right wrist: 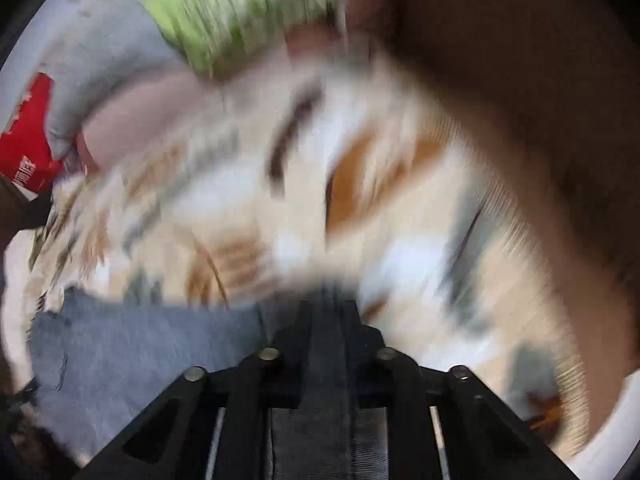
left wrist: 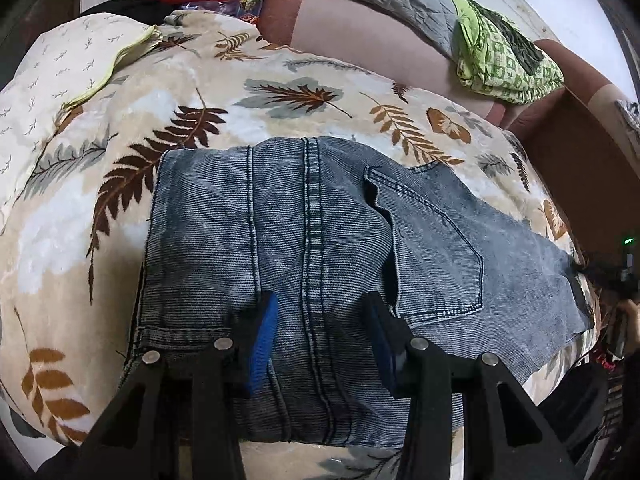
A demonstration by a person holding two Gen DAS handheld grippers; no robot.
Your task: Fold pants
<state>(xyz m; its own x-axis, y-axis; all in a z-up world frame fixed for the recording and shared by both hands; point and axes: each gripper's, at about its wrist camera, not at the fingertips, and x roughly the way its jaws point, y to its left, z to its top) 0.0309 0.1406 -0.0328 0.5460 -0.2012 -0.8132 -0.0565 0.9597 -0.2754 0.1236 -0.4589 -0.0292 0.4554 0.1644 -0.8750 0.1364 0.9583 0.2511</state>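
A: Where are the jeans (left wrist: 320,232)?
B: Flat on the leaf-print blanket (left wrist: 168,128), left gripper (left wrist: 320,324) above them, fingers apart.
A: And the right gripper (right wrist: 328,312)?
B: Fingers together on denim, view blurred. I'd carry that edge across evenly.

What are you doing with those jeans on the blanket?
A person with a gripper in each hand is folding grey-blue jeans on a leaf-print blanket. The left gripper is open, its fingers on either side of the jeans' middle seam. The right gripper is shut on the jeans' edge; its view is blurred.
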